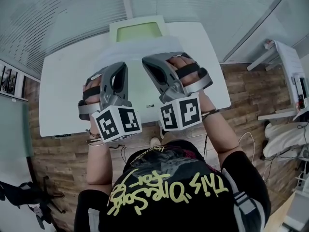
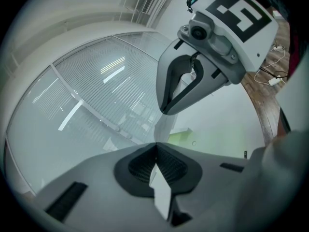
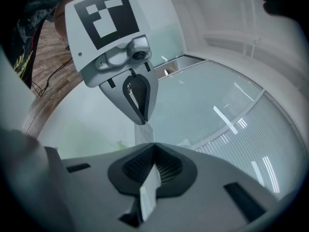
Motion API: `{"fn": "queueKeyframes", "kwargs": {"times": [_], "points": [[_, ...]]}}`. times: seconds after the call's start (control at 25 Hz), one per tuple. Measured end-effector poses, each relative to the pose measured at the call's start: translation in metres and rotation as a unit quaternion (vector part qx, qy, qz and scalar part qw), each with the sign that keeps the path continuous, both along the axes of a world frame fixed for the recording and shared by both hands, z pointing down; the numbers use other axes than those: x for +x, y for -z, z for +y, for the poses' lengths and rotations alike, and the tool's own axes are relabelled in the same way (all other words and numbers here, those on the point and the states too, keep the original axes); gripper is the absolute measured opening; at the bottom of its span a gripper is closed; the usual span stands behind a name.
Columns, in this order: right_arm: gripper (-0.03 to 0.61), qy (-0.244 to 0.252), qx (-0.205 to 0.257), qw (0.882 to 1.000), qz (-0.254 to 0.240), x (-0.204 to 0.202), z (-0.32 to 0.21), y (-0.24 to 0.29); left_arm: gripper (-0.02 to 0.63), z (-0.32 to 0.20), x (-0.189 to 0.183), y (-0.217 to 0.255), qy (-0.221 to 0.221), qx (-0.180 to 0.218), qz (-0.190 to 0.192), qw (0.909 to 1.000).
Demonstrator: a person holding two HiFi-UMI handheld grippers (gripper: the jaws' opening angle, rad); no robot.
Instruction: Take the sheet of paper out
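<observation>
- Shirt (image 1: 169, 192) – black fabric with yellow brush-script lettering that starts "This"; the rest cannot be read with certainty.
- Marker cubes – white, one on each gripper, with bold black square patterns and no words.
- Left gripper (image 2: 155, 146) – smooth grey moulded shell with dark ribbed pads. Its jaws are closed on the sheet (image 2: 161, 197), and a white strip of it sticks out behind the pads.
- Right gripper (image 3: 154, 146) – same build. Its jaws are also clamped on the sheet, with a pale strip showing between the ribbed pads.
- Sheet – thin white paper, held in the air above the table (image 1: 63, 81). It spans the gap from one gripper's tips to the other's, on the near side of the case (image 1: 139, 30).
- Case – flat, with a white rim and a pale green face. It lies at the table's far edge; what kind of thing it is cannot be told.
- Table – plain white, rectangular and matte.
- Floor (image 1: 53, 153) – brown wood planks.
- Walls – pale, finely ribbed panes.
</observation>
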State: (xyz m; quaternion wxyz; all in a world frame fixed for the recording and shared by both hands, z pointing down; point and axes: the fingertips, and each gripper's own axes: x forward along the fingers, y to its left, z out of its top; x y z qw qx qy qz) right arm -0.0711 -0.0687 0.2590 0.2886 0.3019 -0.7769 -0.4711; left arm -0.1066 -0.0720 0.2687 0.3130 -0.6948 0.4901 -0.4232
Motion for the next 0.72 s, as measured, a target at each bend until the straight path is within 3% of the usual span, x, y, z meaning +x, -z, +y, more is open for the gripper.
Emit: {"fn": "queueKeyframes", "kwargs": {"times": [0.72], "points": [[0.007,-0.001,0.005,1.000,0.002,-0.0022,0.0034,0.0045,0.006,0.0021,-0.0015,0.0049,-0.003,0.004,-0.002,1.0000]]}}
